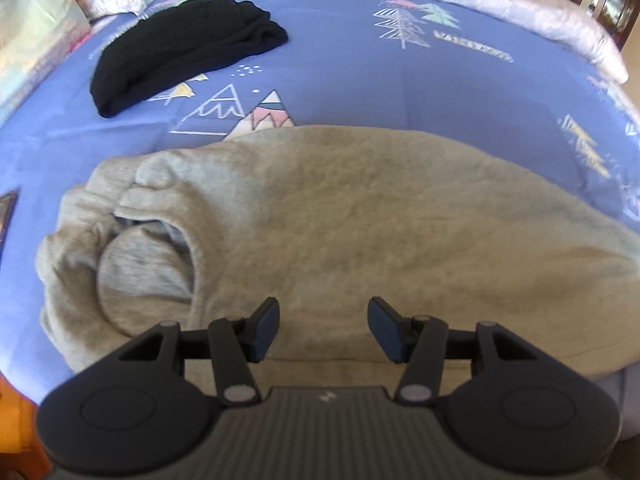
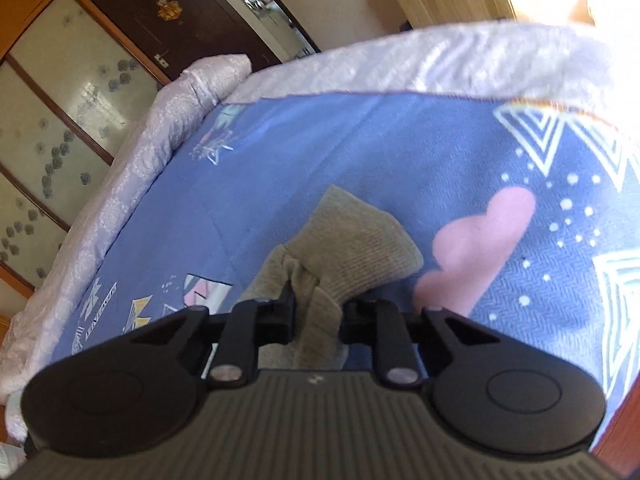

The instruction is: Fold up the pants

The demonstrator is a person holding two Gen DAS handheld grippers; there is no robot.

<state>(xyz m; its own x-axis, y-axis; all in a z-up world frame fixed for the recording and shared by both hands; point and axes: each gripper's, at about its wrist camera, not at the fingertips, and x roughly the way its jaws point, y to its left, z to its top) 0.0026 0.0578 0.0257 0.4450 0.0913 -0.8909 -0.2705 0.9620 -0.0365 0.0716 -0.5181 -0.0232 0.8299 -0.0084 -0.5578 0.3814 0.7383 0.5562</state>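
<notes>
Left claw [image 1: 323, 328] gapes wide over the pants [image 1: 320, 220]; right claw [image 2: 316, 312] pinches their cuff [image 2: 360, 240], its grip point hidden by bunched fabric.

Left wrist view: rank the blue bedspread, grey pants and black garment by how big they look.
1. blue bedspread
2. grey pants
3. black garment

The pants lie nearer the camera, so their true lead over the garment is unsure.
</notes>
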